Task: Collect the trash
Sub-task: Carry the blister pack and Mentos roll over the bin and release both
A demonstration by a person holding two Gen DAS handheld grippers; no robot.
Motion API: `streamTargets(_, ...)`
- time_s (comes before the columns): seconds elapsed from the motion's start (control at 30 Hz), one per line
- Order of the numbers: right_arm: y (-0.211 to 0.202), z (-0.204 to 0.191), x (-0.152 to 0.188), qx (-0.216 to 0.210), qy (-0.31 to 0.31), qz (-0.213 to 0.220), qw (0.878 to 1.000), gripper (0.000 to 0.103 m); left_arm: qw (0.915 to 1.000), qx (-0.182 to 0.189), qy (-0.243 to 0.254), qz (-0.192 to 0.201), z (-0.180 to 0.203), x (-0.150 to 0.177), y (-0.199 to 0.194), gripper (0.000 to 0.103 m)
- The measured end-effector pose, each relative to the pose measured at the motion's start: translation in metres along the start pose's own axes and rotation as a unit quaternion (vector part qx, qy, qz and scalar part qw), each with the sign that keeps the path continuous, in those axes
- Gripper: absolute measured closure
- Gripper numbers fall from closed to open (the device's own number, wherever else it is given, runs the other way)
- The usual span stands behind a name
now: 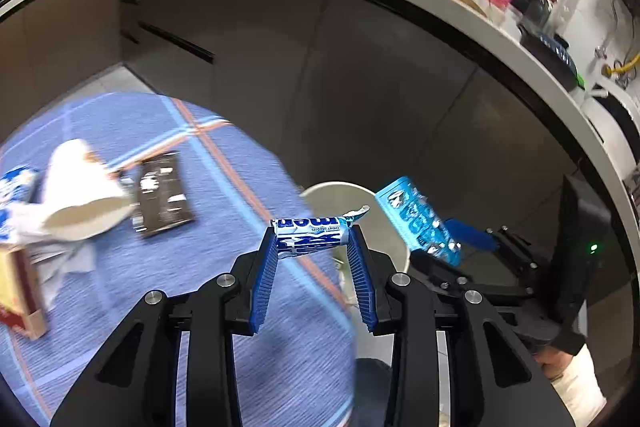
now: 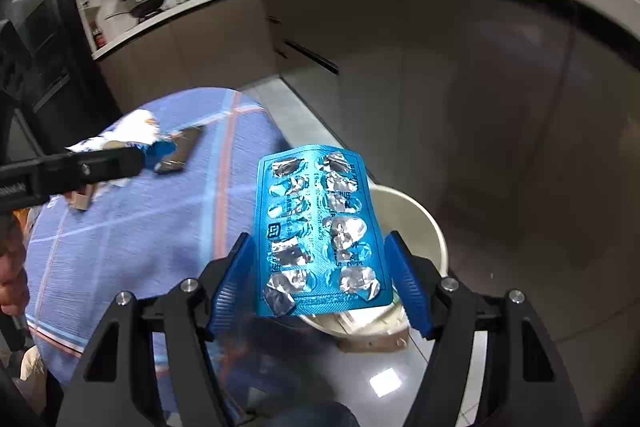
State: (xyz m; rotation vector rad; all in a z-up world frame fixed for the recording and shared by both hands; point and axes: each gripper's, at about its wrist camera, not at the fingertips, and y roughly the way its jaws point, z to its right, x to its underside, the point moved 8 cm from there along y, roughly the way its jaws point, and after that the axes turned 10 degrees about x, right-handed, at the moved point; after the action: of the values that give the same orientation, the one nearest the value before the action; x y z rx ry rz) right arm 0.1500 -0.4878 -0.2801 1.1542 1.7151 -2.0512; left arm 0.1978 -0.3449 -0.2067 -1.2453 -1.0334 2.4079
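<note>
My left gripper point(image 1: 313, 239) is shut on a blue and white candy wrapper point(image 1: 310, 233), held above the table's right edge near a white trash bin point(image 1: 340, 197) on the floor. My right gripper point(image 2: 320, 259) holds a blue empty pill blister pack point(image 2: 320, 227) between its fingers, above the same white bin point(image 2: 420, 227). The blister pack point(image 1: 418, 219) and right gripper also show at the right of the left wrist view. The left gripper arm point(image 2: 72, 173) shows at the left of the right wrist view.
A round table with a blue checked cloth point(image 1: 160, 307) holds a white paper cup point(image 1: 84, 195), a dark packet point(image 1: 162, 193), crumpled tissue and a carton point(image 1: 20, 291). Grey kitchen cabinets point(image 1: 320, 87) and a cluttered counter stand behind. Tiled floor lies below.
</note>
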Motion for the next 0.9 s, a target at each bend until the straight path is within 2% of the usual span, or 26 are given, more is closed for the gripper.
streamTargets(0.1, 0.019, 0.017, 0.013, 0.008, 0.008, -0.017, 1.0, 0.035, 0.9997, 0.008, 0.007, -0.021, 0.01, -0.001, 0.029, 0.07)
streamTargets(0.3, 0.055, 0.027, 0.033, 0.003, 0.012, -0.045, 0.999, 0.035, 0.9982, 0.006, 0.024, -0.054, 0.024, -0.003, 0.079, 0.069)
streamTargets(0.53, 0.089, 0.021, 0.034, -0.008, 0.007, -0.059, 0.998, 0.035, 0.9965, -0.018, 0.035, -0.074, 0.025, -0.007, 0.116, 0.069)
streamTargets(0.6, 0.097, 0.024, 0.035, -0.011, 0.002, -0.062, 0.998, 0.032, 0.9962, -0.027, 0.036, -0.074, 0.026, -0.009, 0.121, 0.067)
streamTargets(0.67, 0.103, 0.024, 0.037, -0.012, -0.009, -0.067, 0.998, 0.02, 0.9968, -0.037, 0.03, -0.064, 0.021, -0.014, 0.122, 0.041)
streamTargets(0.7, 0.103, 0.025, 0.039, -0.006, -0.016, -0.064, 0.998, 0.019, 0.9973, -0.043, 0.025, -0.053, 0.023, -0.019, 0.122, 0.026)
streamTargets(0.77, 0.103, 0.025, 0.041, -0.003, -0.029, -0.058, 0.998, 0.017, 0.9983, -0.047, 0.017, -0.031, 0.019, -0.026, 0.118, 0.024)
streamTargets(0.8, 0.104, 0.025, 0.042, -0.003, -0.031, -0.058, 0.998, 0.014, 0.9983, -0.047, 0.013, -0.032, 0.018, -0.028, 0.119, 0.024)
streamTargets(0.9, 0.106, 0.028, 0.046, 0.0, -0.024, -0.059, 0.998, 0.011, 0.9979, -0.058, 0.013, -0.024, 0.012, -0.03, 0.116, 0.014)
